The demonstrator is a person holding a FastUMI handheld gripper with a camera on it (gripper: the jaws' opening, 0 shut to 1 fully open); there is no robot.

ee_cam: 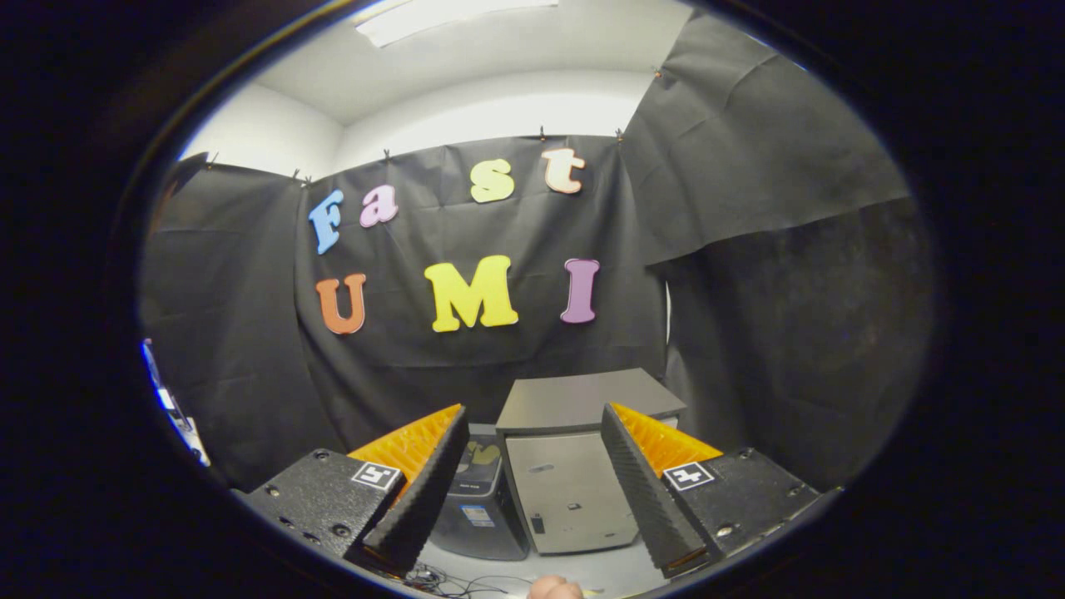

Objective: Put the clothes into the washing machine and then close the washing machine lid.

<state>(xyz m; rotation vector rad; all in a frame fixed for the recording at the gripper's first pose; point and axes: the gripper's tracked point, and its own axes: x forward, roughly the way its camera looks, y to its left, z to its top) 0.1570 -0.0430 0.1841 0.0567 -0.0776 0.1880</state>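
My gripper (534, 416) is open, with a wide gap and nothing held between its fingers. Seen through that gap, some way ahead and below, stands a grey box-shaped washing machine (574, 491) against the black cloth wall. Its flat top panel (586, 399) lies level; I cannot tell from here whether that is a shut lid. Close against the machine's left side stands a dark box (481, 507) with something yellowish (482, 454) at its top, partly hidden behind my left finger (416, 491). I cannot tell whether that is clothing.
Thin cables (453, 580) lie on the pale floor near the dark box. A person's fingertip (556, 589) shows just below the gap between the fingers. Black cloth walls close in behind and to the right of the machine.
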